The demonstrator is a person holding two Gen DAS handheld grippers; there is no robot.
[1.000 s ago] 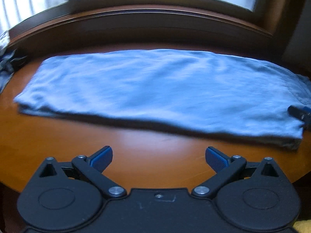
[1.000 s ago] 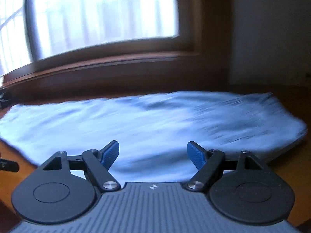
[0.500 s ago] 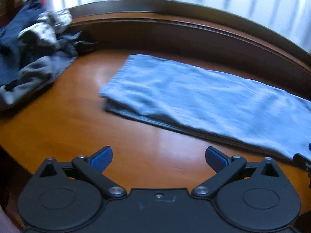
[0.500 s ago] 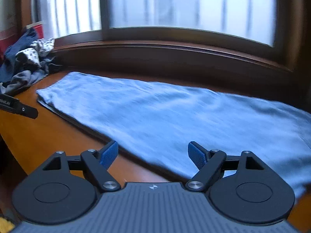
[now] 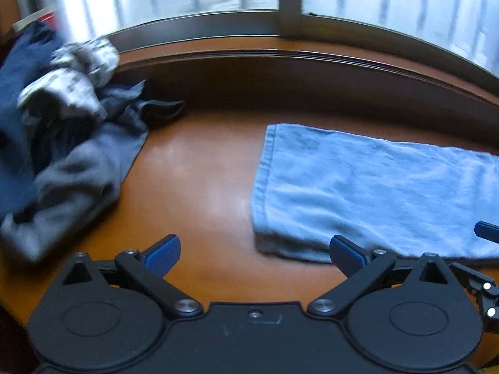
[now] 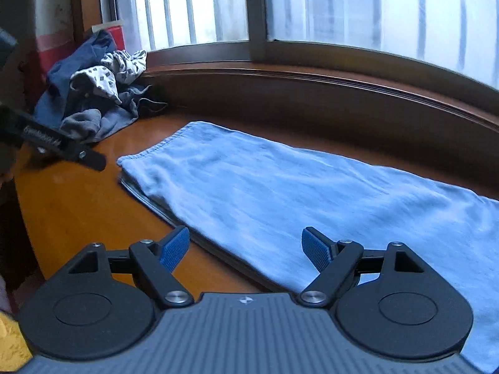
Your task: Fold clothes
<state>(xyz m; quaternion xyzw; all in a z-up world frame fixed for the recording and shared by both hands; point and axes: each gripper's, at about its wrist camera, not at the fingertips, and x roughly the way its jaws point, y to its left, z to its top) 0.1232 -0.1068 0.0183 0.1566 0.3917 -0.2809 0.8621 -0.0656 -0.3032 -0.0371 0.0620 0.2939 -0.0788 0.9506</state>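
A light blue garment (image 5: 368,187) (image 6: 296,193) lies folded into a long flat strip on the wooden table (image 5: 193,168). Its hemmed short end points left. My left gripper (image 5: 254,249) hangs open over bare wood, just off the garment's near left corner, with nothing between its fingers. My right gripper (image 6: 246,246) is open above the garment's near edge, holding nothing. In the left wrist view a blue pad of the right gripper (image 5: 486,230) shows at the right edge. Part of the left gripper (image 6: 62,146) shows at the left of the right wrist view.
A heap of unfolded clothes (image 5: 59,137) (image 6: 93,93), dark blue, grey and white patterned, lies at the table's left back. A dark wooden sill (image 6: 312,87) and a barred window (image 6: 343,9) run behind the table. A red box (image 6: 115,35) stands behind the heap.
Both grippers have swept left along the garment, from its right part to its left end. The clothes heap has come into view. Both stay open.
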